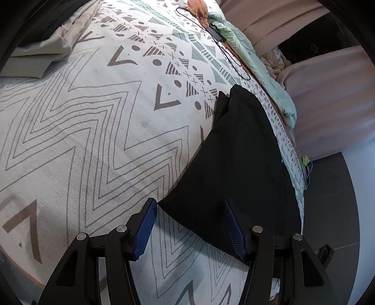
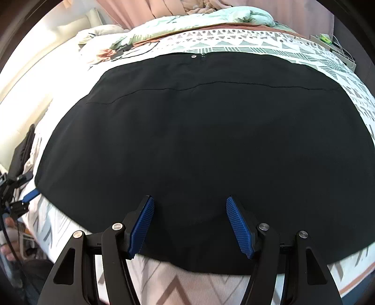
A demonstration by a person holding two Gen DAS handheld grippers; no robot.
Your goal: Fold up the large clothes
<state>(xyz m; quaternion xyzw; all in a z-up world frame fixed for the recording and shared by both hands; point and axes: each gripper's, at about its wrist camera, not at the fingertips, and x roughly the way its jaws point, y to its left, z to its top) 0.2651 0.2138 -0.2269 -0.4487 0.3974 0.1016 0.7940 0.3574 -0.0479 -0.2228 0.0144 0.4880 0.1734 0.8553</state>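
Observation:
A large black garment (image 2: pixel 199 140) lies spread flat on a patterned white bedspread (image 2: pixel 257 49). A seam runs across its far part and a metal snap (image 2: pixel 193 56) sits at its far edge. My right gripper (image 2: pixel 189 206) is open, its blue pads over the garment's near edge. In the left wrist view the same garment (image 1: pixel 239 169) lies to the right, and my left gripper (image 1: pixel 189 206) is open at its near left corner. The left gripper also shows at the left edge of the right wrist view (image 2: pixel 30 194), at the garment's corner.
A mint duvet (image 2: pixel 211 18) and pink curtains (image 1: pixel 328 93) lie beyond the bed. A black cable and adapter (image 1: pixel 215 32) rest on the bedspread. A beige pillow (image 1: pixel 46 47) lies at the far left. The dark floor (image 1: pixel 328 199) shows past the bed's right edge.

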